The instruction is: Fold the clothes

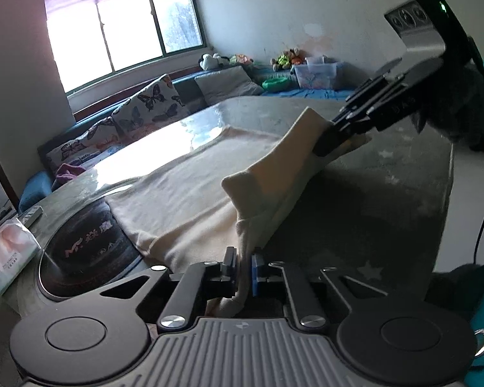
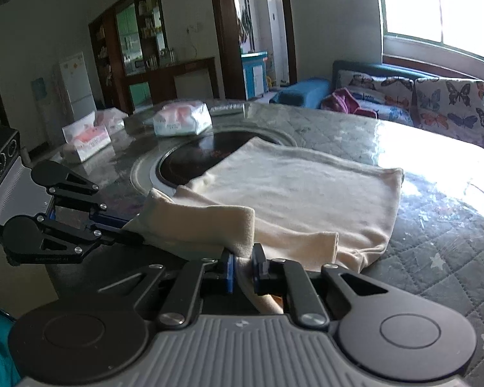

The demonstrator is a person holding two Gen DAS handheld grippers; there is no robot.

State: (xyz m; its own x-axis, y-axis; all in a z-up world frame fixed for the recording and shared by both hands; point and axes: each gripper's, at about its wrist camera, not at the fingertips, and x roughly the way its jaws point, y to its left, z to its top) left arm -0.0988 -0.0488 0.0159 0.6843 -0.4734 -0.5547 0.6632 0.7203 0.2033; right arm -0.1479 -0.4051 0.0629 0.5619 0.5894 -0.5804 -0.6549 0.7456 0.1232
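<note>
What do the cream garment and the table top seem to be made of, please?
Cream garment: soft matte knit, likely cotton, draping limply from both hand-held grippers. Table top: glossy, marbled surface, perhaps stone or glass; it mirrors the window glare.

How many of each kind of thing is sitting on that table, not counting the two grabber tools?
Cream garment: 1
Tissue packs: 3, one beside the round black cooktop, two nearer the table's far edge
Round black cooktop: 1
Flat grey object, unclear: 1
Total: 6
</note>
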